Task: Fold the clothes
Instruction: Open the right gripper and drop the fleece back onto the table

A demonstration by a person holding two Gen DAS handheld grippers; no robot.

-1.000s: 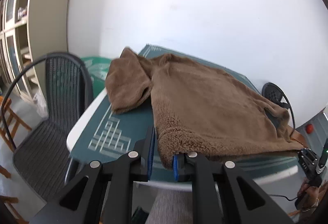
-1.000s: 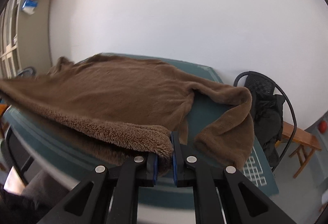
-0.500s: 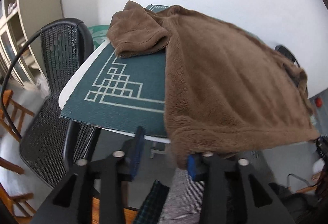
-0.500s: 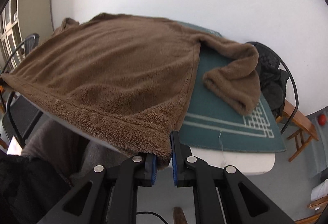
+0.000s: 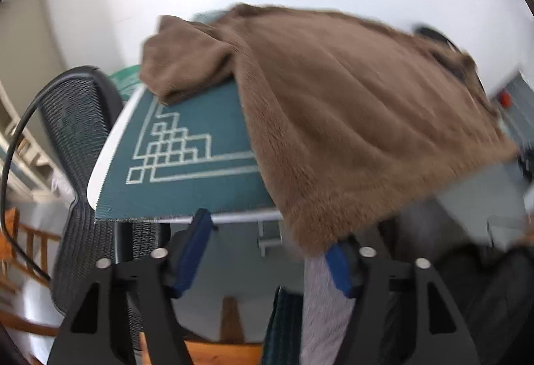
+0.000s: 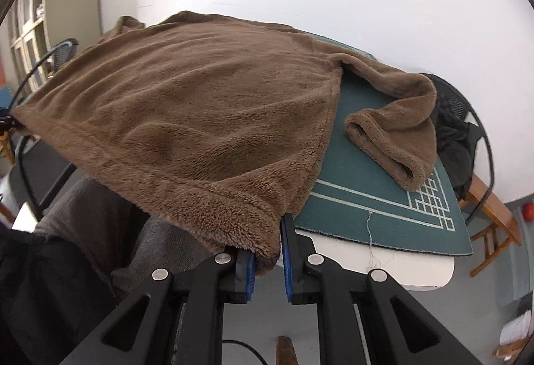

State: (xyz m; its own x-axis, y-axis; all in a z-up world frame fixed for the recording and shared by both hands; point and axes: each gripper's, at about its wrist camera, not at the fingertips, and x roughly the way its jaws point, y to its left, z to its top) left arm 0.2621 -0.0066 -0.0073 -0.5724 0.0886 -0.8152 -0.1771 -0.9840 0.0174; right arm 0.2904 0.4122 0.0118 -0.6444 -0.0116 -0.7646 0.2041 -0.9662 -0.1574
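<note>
Left fingers [image 5: 267, 251] opening, sweater [image 5: 350, 118] corner seemingly freed, right fingers [image 6: 268, 260] pinching hem

Sweater [image 6: 200, 118] spread across mat [image 6: 377, 185] on table [image 6: 393, 268], hem hanging over near edge. One sleeve [image 6: 397, 144] folded on mat right of body, other sleeve [image 5: 187, 64] at far left corner. Mesh chair [image 5: 80, 144] left of table, another chair [image 6: 460, 118] right.
</note>
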